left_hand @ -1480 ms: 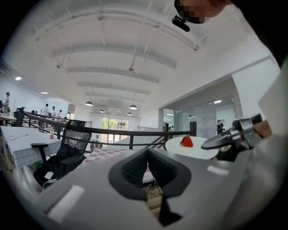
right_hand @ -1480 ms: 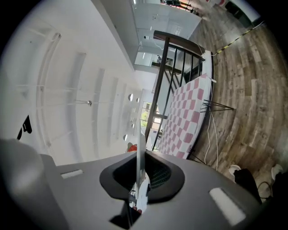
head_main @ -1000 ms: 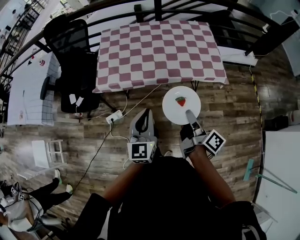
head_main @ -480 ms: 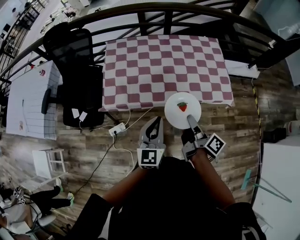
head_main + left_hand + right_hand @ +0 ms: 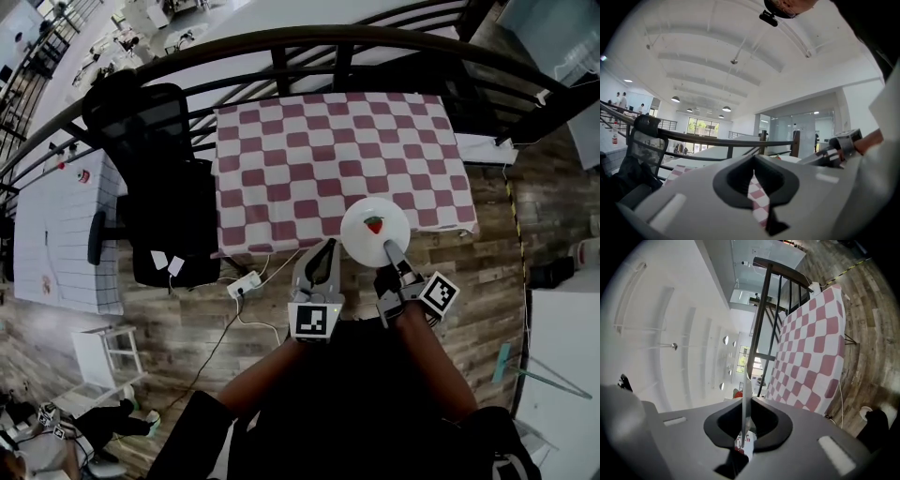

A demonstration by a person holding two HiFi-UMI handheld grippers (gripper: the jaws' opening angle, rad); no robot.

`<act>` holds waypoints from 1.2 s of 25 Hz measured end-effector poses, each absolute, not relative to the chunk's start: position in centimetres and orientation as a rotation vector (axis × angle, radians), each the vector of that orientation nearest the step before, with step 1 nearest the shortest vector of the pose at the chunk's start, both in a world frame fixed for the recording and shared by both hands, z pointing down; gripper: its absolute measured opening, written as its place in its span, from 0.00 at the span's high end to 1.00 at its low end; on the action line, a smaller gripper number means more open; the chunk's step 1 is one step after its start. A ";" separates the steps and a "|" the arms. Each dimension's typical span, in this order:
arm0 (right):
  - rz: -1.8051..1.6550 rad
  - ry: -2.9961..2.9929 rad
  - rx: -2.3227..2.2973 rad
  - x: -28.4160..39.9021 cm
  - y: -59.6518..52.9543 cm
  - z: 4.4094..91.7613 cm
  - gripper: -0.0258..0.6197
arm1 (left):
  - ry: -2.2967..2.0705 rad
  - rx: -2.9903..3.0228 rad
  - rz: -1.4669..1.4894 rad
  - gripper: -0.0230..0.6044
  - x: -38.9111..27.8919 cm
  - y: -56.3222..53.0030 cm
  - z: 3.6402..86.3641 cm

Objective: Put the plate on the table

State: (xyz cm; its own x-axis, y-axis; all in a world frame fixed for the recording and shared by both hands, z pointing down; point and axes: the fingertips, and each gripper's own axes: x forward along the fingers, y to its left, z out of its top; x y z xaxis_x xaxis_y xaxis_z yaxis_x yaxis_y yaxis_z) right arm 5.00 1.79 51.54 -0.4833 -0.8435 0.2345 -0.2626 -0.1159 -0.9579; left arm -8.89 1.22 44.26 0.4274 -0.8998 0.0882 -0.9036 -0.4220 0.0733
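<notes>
White plate [image 5: 360, 240] holding 1 strawberry [image 5: 374, 224] sits clamped by its near rim in the right claw [image 5: 391, 251], at the checkered bench's [image 5: 319, 159] near-right edge. Left claw [image 5: 324, 253] is closed and empty.

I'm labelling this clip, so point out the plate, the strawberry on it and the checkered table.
plate [image 5: 357, 246]: head view, bare white surface near its left rim.
strawberry [image 5: 374, 225]: head view, its red body.
checkered table [image 5: 328, 159]: head view, middle of the cloth-covered top.
</notes>
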 end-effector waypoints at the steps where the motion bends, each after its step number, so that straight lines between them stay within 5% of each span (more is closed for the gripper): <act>1: -1.627 1.683 -1.224 5.1 1.3 51.5 0.93 | -1.612 2.558 0.054 0.95 -9.0 0.9 44.3; 30: -1.645 1.735 -1.170 3.4 -10.3 56.3 0.93 | -1.663 2.514 0.024 0.95 -10.2 -9.6 45.6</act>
